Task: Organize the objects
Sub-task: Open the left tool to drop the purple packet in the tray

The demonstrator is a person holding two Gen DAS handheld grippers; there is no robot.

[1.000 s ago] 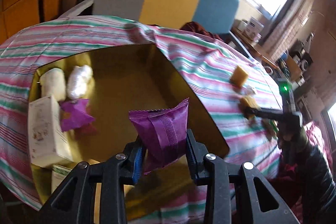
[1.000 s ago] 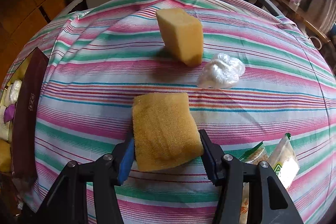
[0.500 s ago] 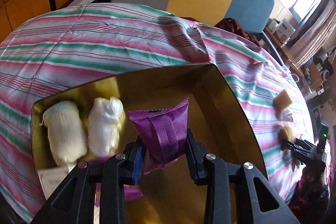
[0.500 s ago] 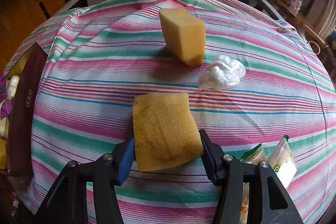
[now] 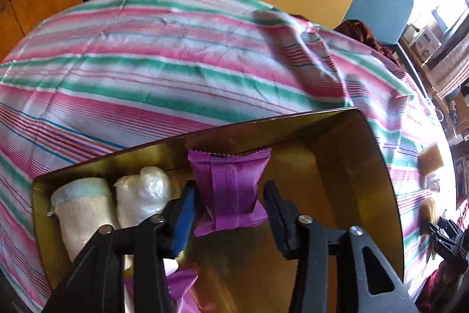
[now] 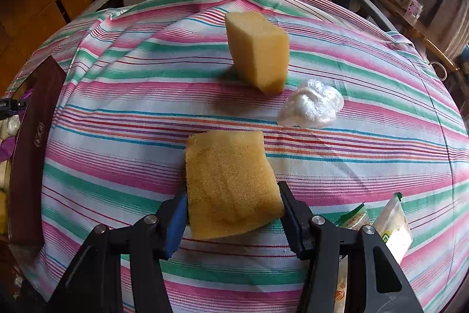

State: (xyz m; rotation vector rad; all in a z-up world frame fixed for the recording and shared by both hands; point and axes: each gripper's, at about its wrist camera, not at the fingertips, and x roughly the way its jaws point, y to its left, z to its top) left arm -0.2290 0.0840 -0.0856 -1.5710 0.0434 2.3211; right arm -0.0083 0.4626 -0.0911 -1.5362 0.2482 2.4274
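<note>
Tongs on the left (image 5: 230, 210) are opening, pads clear of the purple packet (image 5: 231, 190), which stands between them with its long axis upright and crimped end up, over the gold box (image 5: 366, 166). A second ago they pinched it, above the box's near end; now two white rolls (image 5: 117, 204) lie just left of it. Right tongs (image 6: 233, 210) stay clamped on a flat yellow sponge (image 6: 228, 181), its long axis pointing away. Only the right view shows, beyond that sponge on the striped tabletop (image 6: 117, 107), a tilted sponge block (image 6: 258, 52) and a crumpled clear bag (image 6: 312, 107).
</note>
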